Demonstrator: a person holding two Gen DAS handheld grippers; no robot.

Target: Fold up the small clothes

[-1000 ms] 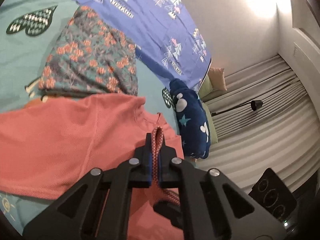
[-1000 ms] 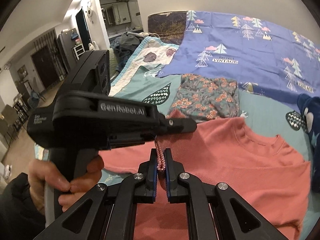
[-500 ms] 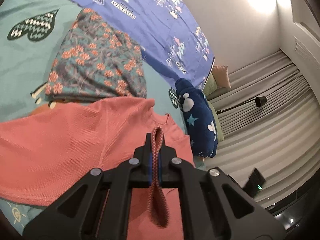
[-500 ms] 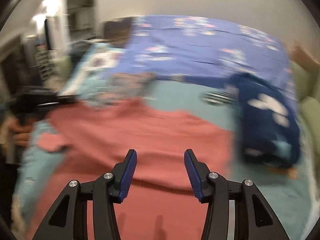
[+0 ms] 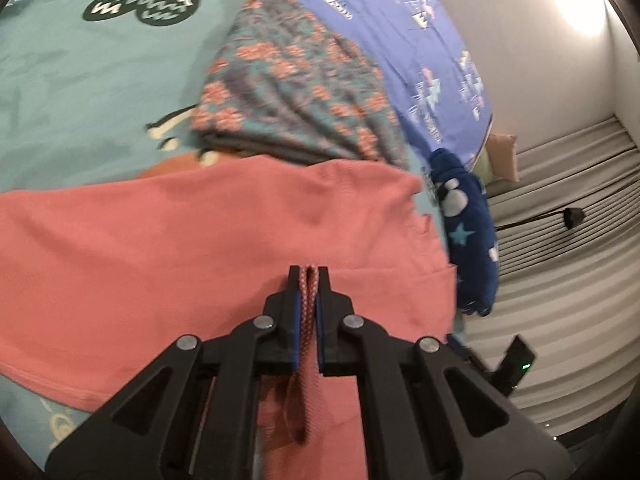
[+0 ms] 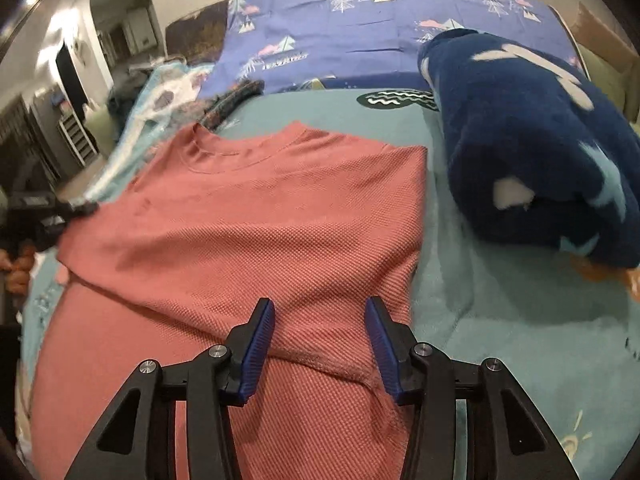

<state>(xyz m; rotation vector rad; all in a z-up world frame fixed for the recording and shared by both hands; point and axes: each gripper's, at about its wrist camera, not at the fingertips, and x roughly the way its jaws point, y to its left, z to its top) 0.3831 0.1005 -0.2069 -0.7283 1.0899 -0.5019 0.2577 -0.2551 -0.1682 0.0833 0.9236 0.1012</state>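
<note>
**Right gripper off the shirt, left still clamped on it**

Right gripper [image 6: 320, 340] has let go since a second ago: then pinched on pink fabric, now its blue pads stand wide apart, hovering over the pink shirt [image 6: 256, 232] near a folded-over edge. Left gripper [image 5: 309, 280] unchanged, pads together on a fold of the same shirt, fabric hanging down between the fingers.

Shirt lies flat on the teal bedspread [image 6: 500, 320], one side folded across the body. In the right view the collar points toward the far edge of the bed, hem toward the camera; long axis runs collar to hem.

Around it:
- navy plush blanket [image 6: 532, 152] just beside the shirt's right edge, not touching the fingers
- floral folded garment [image 5: 292, 92] just past the collar; touching or not, can't tell
- purple tree-print sheet [image 6: 380, 28] along the far edge
- curtains [image 5: 560, 208] beyond the bed

Nothing sits between the open pads and the fabric.
</note>
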